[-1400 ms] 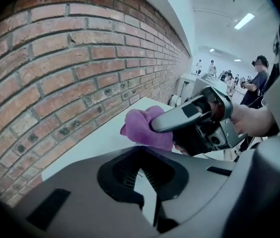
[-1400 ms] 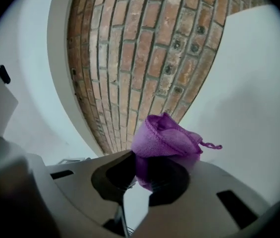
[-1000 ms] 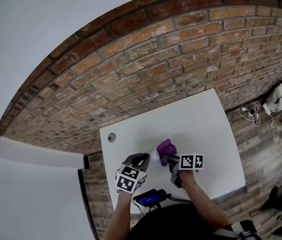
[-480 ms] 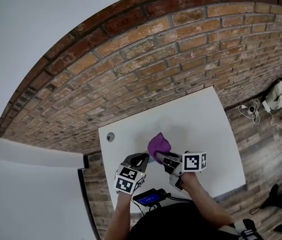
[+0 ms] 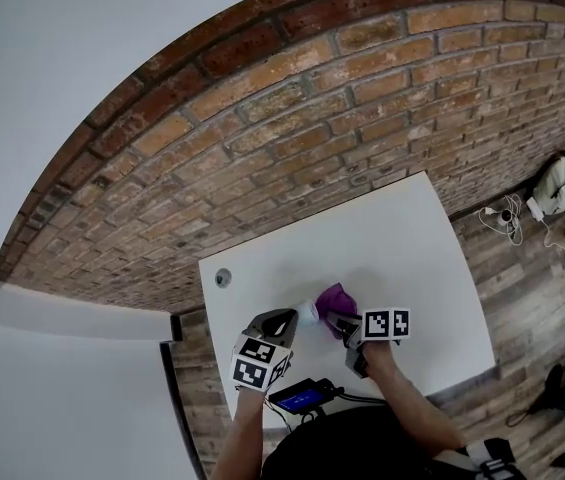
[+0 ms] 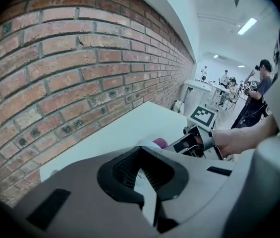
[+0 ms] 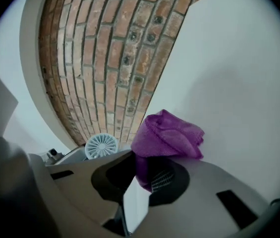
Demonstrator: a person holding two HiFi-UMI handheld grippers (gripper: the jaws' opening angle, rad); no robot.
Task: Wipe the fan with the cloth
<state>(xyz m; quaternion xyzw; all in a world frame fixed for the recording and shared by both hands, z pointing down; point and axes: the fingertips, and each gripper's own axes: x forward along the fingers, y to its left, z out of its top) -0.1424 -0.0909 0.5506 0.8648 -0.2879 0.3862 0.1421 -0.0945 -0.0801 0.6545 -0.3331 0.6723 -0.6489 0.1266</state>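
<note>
"Where's the fan (image 7: 101, 145) from where you're standing?"

"Low in the middle of the head view, above the near part of the white table (image 5: 402, 238). It's a small white thing with a round grille, sitting at the tip of the left tongs (image 5: 284, 320), which are closed on it."

"And the cloth (image 7: 168, 133)?"

"It's purple and bunched up. The right tongs (image 5: 338, 321) are clamped shut on its lower fold, and the rest bulges out above the jaws. It sits just to the right of the fan – touching or not, I can't tell."

"So the two tongs are close together?"

"Tips nearly facing each other, left one lower left, right one lower right – brick wall (image 5: 292, 118) filling the frame above them."
</note>
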